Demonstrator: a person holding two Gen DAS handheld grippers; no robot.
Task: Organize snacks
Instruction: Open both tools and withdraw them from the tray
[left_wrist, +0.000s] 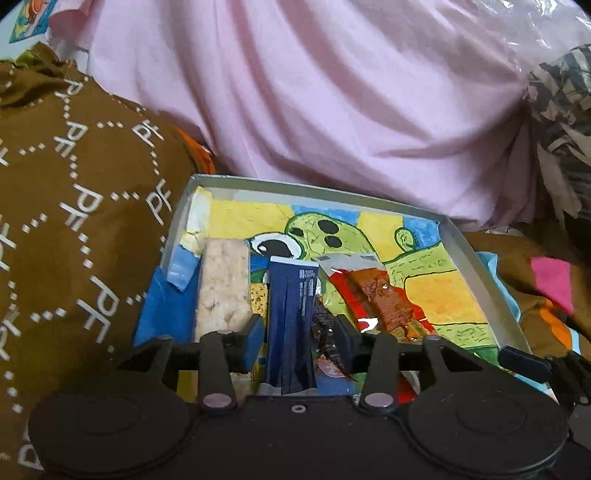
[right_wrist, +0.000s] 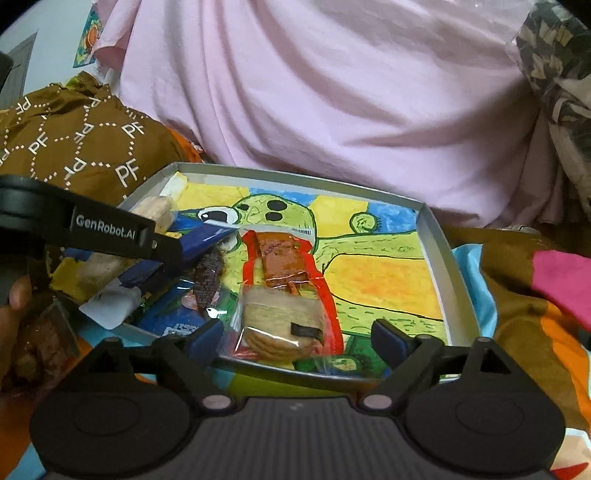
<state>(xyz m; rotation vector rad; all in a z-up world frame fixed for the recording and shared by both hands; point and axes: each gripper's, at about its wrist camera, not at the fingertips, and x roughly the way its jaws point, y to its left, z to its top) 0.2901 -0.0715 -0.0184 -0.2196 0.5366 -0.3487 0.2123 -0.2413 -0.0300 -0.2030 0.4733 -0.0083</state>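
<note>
The shallow tray (right_wrist: 441, 258) at the frame's centre looks like matt grey card, its floor lined with a crayon-rough paper drawing (right_wrist: 384, 273). Snack wrappers are glossy plastic: a clear cracker pack (right_wrist: 280, 325) and a dark blue packet (left_wrist: 291, 314). Behind, smooth pink cloth (left_wrist: 314, 92); at left, brown printed fabric (left_wrist: 74, 203).

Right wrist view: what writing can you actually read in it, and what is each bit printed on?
"GenRobot.AI": on the left gripper, on its black arm.
"PF": repeated on the brown cloth.
White lettering on the blue wrapper: upside down, unreadable.
Barcode label on the clear biscuit packet: too small.
</note>
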